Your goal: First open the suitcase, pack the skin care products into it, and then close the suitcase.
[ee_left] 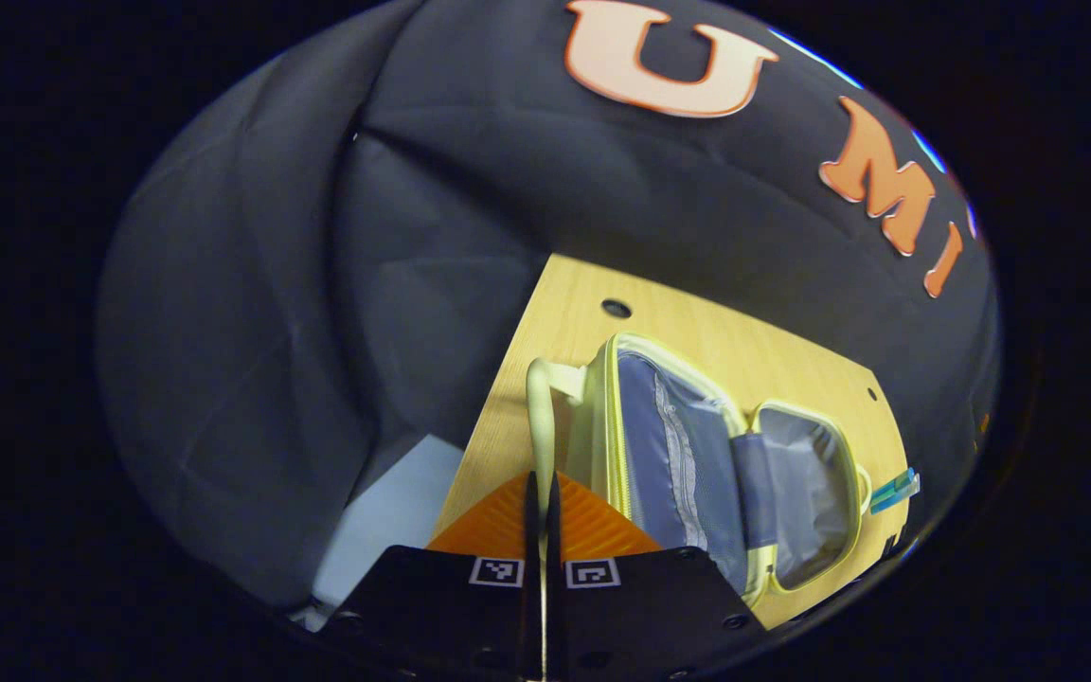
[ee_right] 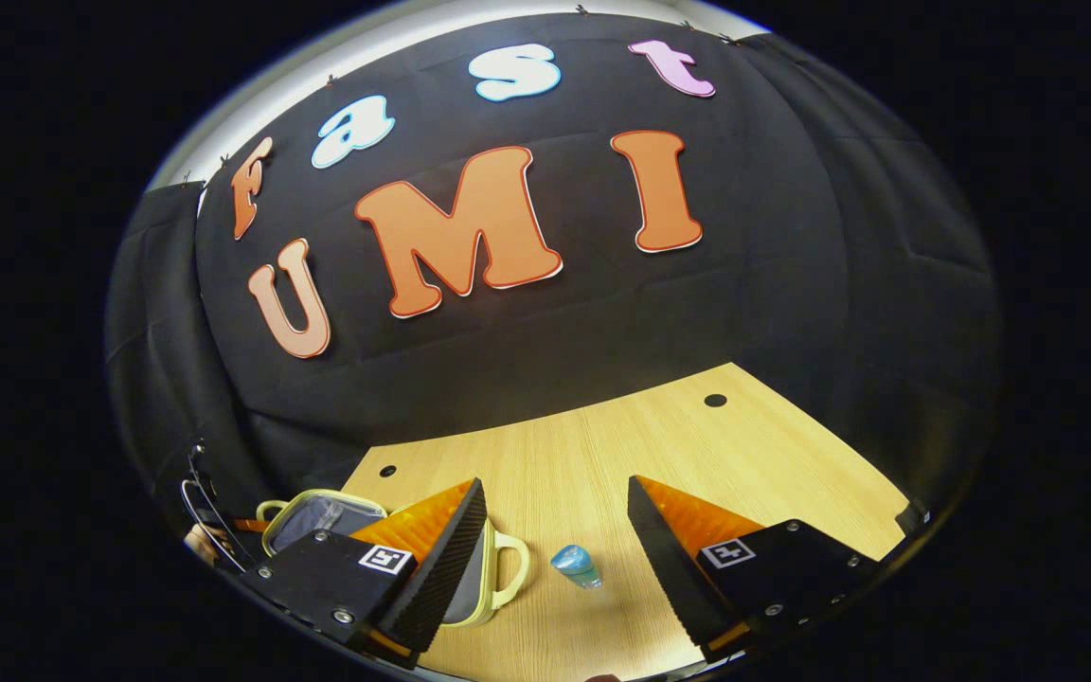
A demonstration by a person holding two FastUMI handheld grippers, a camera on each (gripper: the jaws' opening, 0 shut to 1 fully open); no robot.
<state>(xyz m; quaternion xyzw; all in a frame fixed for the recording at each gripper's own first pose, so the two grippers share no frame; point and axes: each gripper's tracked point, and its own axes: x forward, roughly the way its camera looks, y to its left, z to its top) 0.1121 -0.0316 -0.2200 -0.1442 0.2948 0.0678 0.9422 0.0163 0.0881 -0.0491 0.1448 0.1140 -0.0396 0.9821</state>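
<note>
- A pale wooden table (ee_right: pixel 602 455) with small round holes in its top.
- The suitcase (ee_left: pixel 697 455) lies open flat on it, lining showing.
- A small blue bottle (ee_right: pixel 576 565) lies just beside the suitcase's handle.

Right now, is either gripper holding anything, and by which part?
Nothing is held. The left gripper is shut on nothing; the right gripper is open above the table.

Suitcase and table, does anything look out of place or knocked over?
Nothing stands out. The suitcase lies open flat on the table, and a small blue bottle sits beside its handle, not yet packed.
</note>
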